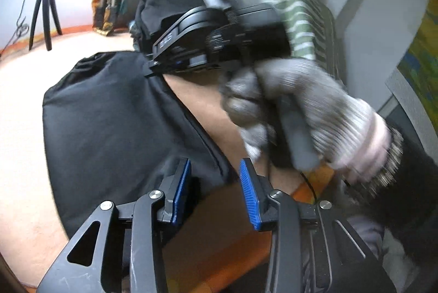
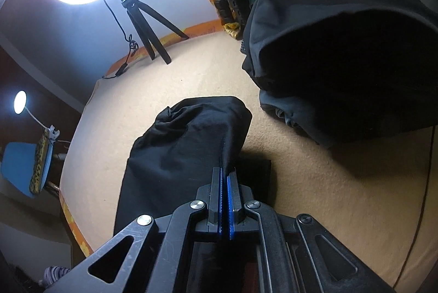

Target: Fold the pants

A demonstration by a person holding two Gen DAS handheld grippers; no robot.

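Observation:
The black pants (image 1: 109,117) lie on the beige bed surface (image 1: 22,106). In the left wrist view my left gripper (image 1: 215,169) is open, its blue pads apart over the pants' near edge, gripping nothing. Beyond it, a grey-gloved hand (image 1: 295,112) holds my right gripper's body (image 1: 219,41) above the pants; its fingertips are hidden there. In the right wrist view my right gripper (image 2: 225,175) is shut on the edge of the pants (image 2: 186,145) and lifts the fabric a little off the bed.
A dark pile of other clothing (image 2: 342,46) sits at the right back. A ring light on a tripod (image 2: 147,27) stands at the bed's far edge. A green-striped pillow (image 1: 301,16) leans on the wall. A thin cable (image 2: 421,197) runs along the right.

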